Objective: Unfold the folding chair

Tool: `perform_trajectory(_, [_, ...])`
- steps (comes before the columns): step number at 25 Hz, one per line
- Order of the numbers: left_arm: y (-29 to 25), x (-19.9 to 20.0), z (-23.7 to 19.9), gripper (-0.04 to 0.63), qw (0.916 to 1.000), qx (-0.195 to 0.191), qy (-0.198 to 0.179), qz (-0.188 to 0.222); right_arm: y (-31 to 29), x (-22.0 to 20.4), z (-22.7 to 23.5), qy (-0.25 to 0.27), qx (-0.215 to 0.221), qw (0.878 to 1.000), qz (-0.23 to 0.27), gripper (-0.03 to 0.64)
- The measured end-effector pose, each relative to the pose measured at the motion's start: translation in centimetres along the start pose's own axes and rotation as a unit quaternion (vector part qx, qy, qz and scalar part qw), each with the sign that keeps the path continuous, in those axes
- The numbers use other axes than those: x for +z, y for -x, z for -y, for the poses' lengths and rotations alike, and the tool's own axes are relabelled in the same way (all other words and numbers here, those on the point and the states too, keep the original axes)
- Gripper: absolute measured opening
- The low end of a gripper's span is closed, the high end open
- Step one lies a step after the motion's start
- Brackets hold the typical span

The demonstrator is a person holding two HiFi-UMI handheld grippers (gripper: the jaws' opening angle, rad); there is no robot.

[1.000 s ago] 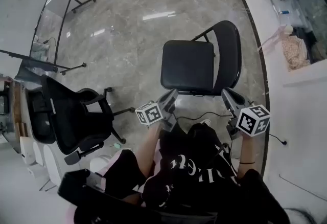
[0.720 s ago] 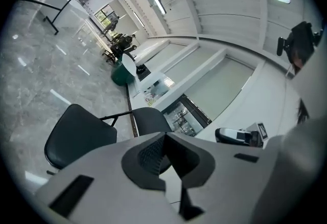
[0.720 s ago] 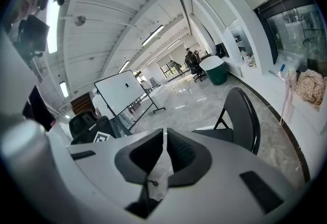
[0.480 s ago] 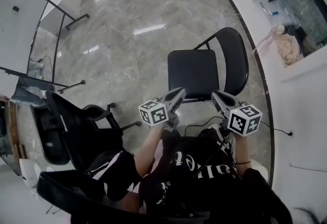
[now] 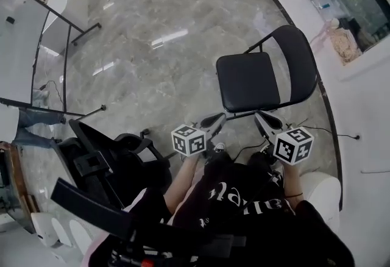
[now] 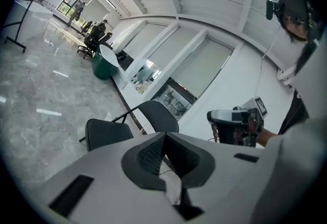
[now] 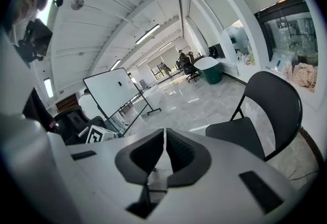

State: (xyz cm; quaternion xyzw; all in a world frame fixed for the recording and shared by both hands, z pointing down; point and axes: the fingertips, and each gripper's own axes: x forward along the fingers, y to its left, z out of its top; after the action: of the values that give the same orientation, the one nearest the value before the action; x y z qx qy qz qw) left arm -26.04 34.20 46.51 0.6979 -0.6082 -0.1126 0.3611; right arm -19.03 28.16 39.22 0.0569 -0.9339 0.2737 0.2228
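Folding chair (image 5: 250, 80) stands unfolded, just ahead of both claws, seat front edge nearest. Left claw (image 5: 214, 121) and right claw (image 5: 263, 119) are closed, empty. Open floor (image 5: 152, 46) lies left.

Bright ceiling light, floor (image 5: 152, 46) glare, fisheye-bent edges.

Gleams with streaks of reflected light across a polished grey marble floor (image 5: 152, 64), has a whiteboard (image 7: 110, 92) on a black stand and a black office chair (image 5: 113, 162) at the left, and ends in a white wall (image 5: 365, 107) at the right, under ceiling strip lights (image 7: 148, 34).
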Motion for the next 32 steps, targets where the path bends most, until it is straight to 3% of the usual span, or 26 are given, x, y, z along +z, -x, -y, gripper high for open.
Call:
perform_trajectory(6, [1.0,-0.1,2.1,0.003,0.9996,-0.022,0.002,0.015,1.8,-2.4,-1.4,-0.001,-0.011,1.0,-0.001,0.029])
perform_trajectory(15, [-0.7,-4.7,11.2,0.003,0.9962,-0.073,0.046,0.012,10.6,-6.4,-1.0,0.008,-0.009,1.0,0.003,0.029])
perform_trajectory(24, [-2.6,-12.9,23.1,0.003,0.9818,-0.113,0.115,0.101,22.6,-13.3,1.2,0.01,-0.005,1.0,0.006,0.028])
perform_trajectory(27, [-2.5,-15.1,26.2,0.003,0.9853,-0.112,0.087,0.095,24.8,-15.3,1.1,0.01,0.001,1.0,0.01,0.029])
perform_trajectory(32, [-1.5,-16.1,30.1,0.003,0.9936,-0.084,0.0,0.076,26.9,-16.7,0.1,0.011,0.014,1.0,0.02,0.028])
